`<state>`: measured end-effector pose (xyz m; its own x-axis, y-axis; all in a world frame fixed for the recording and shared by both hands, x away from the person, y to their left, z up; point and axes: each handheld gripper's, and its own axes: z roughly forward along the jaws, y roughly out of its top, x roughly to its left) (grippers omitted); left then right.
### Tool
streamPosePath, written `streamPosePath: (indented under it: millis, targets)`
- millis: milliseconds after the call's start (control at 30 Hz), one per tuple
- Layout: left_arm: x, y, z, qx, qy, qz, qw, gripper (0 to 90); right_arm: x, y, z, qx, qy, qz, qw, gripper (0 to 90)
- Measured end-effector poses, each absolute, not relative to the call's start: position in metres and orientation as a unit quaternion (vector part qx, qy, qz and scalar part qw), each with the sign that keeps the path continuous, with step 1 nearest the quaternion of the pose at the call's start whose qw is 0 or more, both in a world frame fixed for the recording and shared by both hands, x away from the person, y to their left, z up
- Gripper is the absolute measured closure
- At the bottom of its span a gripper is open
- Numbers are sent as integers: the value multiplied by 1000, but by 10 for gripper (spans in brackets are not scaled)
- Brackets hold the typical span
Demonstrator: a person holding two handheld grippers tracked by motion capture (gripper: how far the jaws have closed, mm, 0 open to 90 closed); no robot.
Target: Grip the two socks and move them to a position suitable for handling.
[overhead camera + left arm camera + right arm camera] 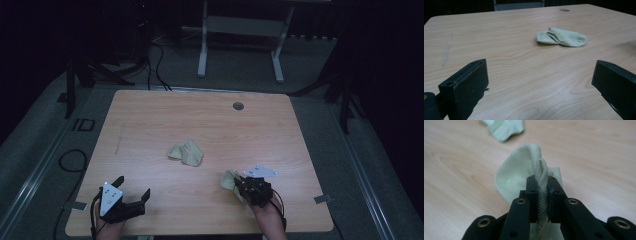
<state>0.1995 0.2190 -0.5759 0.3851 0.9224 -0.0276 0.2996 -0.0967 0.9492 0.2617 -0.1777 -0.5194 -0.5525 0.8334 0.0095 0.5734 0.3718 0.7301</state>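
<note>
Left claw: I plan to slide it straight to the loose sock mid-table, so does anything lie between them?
Nothing. In the left gripper view, bare wooden table runs from the open left claw to the loose sock.

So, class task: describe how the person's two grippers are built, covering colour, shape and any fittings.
Both are black. The left gripper has two flat, blocky jaws and a grey three-cornered plate with small dark dots. The right gripper carries a similar plate; in its own view, brass-ringed holes sit along the jaw arms. A dark cable loops beside it.

Each black hand-held gripper (132, 192) carries a grey three-cornered plate (110, 198), brass-ringed screw holes (521, 201) and flat rectangular jaws.
</note>
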Motion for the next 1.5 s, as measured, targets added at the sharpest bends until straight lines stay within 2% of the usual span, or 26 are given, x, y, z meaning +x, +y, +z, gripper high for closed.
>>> streamPosePath:
  millis: [233,267,333,433,600,633,700,800,867,1100,1133,1233,1367,1500]
  targets:
    - [195,204,-572,677,417,321,514,14,268,-173,-541,437,821,325,170,803]
    - [194,201,-570,681,420,317,509,49,270,-173,-544,436,824,320,170,791]
    - [194,198,-570,684,423,310,508,57,271,-173,-547,436,827,316,161,773]
    - [194,179,-565,712,415,295,483,57,270,-171,-558,427,833,311,162,680]
    - [198,161,-557,722,404,249,504,58,269,-165,-557,414,845,301,157,499]
    - [200,157,-554,727,398,232,509,67,269,-165,-555,410,847,301,153,494]
    - [202,148,-550,740,382,215,511,115,267,-167,-548,410,845,310,149,469]
    - [206,130,-544,768,346,187,506,246,263,-171,-534,413,837,325,152,474]
    - [209,118,-541,775,325,168,515,405,259,-173,-527,409,837,332,149,485]
    - [223,69,-539,813,284,165,481,766,256,-168,-527,392,850,318,151,544]
    - [228,53,-539,823,274,166,469,802,257,-166,-531,389,853,312,154,552]
    - [238,33,-543,841,259,169,444,879,262,-166,-537,398,851,307,151,551]
    - [252,16,-556,866,254,161,399,892,266,-168,-543,406,849,300,155,561]
    - [263,9,-568,885,256,164,352,893,267,-169,-551,402,854,304,130,591]
